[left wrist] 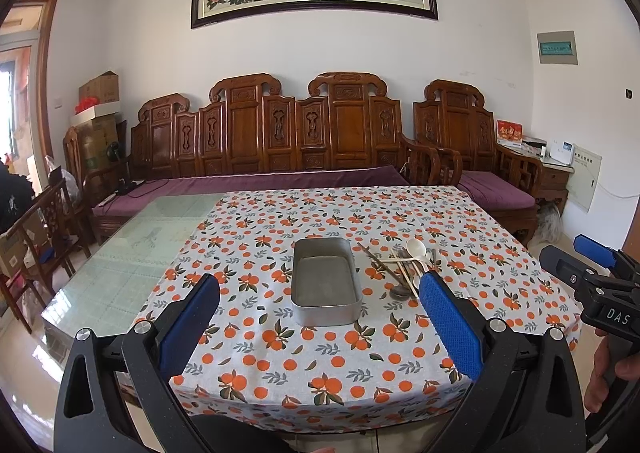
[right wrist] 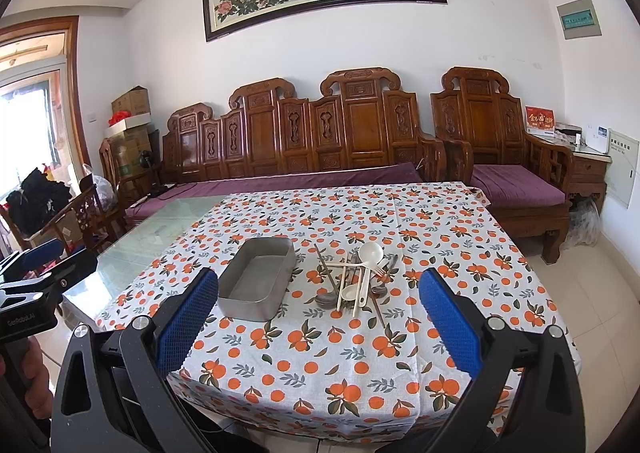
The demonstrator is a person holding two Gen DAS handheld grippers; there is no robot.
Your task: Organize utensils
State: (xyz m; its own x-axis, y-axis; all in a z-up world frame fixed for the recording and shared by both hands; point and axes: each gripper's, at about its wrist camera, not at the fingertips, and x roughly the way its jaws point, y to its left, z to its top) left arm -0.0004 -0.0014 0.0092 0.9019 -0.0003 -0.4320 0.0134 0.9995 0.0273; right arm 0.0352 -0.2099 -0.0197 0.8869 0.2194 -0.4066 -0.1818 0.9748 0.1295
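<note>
Nothing is sorted yet: utensils point(right wrist: 354, 281) are lying heaped beside the seemingly empty tin point(right wrist: 256, 279), while left gripper point(left wrist: 320, 317) and right gripper point(right wrist: 320, 317) are hovering, jaws apart, holding nothing.

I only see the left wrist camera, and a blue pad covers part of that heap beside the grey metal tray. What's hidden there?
Observer: A small white plastic spoon lies toward the near end of the utensil heap.
Operator: Any forks in it?
Observer: One small metal fork, it seems, on the heap's right side.
Operator: Is the other gripper holding something?
Observer: No. The right gripper is open, with nothing between its pads.
</note>
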